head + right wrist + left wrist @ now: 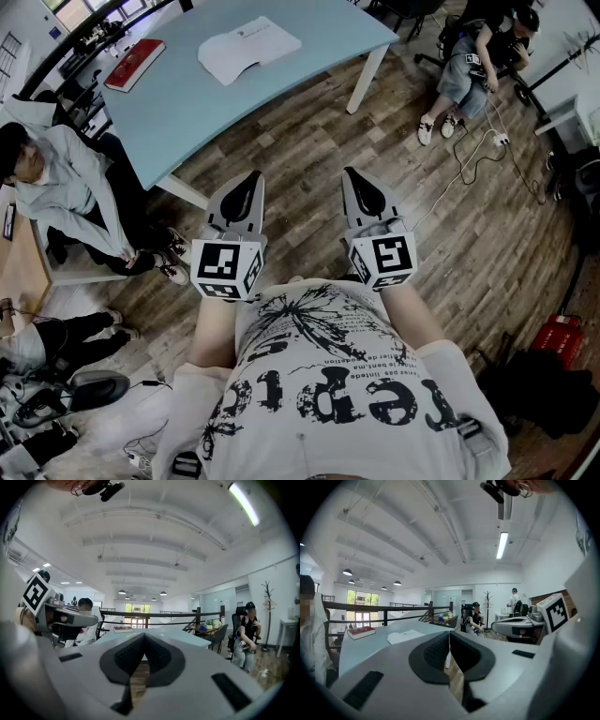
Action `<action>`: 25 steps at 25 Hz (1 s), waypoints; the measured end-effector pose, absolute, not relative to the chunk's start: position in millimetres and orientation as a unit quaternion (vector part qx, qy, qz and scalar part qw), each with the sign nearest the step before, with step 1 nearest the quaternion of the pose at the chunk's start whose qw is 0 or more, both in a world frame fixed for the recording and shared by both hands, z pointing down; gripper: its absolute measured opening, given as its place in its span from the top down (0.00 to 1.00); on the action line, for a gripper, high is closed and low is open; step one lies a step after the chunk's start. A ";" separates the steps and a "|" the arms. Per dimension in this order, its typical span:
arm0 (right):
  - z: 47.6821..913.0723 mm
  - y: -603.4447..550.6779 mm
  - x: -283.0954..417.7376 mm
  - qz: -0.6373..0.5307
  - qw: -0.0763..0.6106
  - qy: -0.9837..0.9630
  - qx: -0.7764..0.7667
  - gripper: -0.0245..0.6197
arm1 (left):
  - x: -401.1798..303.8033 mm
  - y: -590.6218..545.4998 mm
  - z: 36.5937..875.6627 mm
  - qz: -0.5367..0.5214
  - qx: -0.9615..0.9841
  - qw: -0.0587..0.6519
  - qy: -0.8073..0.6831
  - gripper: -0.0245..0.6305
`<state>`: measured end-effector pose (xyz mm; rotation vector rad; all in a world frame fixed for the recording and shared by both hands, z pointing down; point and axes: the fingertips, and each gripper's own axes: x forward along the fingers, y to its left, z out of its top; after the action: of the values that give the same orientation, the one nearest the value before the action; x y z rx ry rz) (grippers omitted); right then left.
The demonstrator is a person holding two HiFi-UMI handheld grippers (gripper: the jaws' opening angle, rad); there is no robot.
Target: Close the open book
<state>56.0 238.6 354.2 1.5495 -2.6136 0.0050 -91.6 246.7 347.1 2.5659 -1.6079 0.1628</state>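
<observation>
The open book point(248, 47) lies with its white pages spread on the far side of the light blue table point(187, 112); the left gripper view also catches this book point(405, 636) beyond the jaws. Both grippers hang over the wooden floor, close to my body and well short of the table. My left gripper point(251, 180) is shut with nothing between its jaws, which meet in its own view point(449, 639). Beside it, my right gripper point(354, 176) is also shut and empty, jaws touching point(143, 638).
A closed red book point(134, 64) lies at the table's far left corner. One person point(66, 192) sits at the table's left side, and another point(473, 56) sits on a chair at the far right with cables on the floor. A red box point(555, 337) stands at the right.
</observation>
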 end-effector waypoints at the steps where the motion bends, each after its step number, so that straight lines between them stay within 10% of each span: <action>1: 354.5 236.4 55.2 0.001 0.052 -0.859 0.509 0.95 | -92.0 244.6 347.2 0.054 0.845 0.054 -0.529 0.93; 25: 373.6 182.7 31.9 0.021 0.044 -0.880 0.473 0.95 | -120.6 209.2 371.7 0.049 0.821 0.083 -0.563 0.93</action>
<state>31.9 182.7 373.6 1.4448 -2.6905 0.0639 -120.6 209.2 371.7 2.4506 -1.6827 0.1474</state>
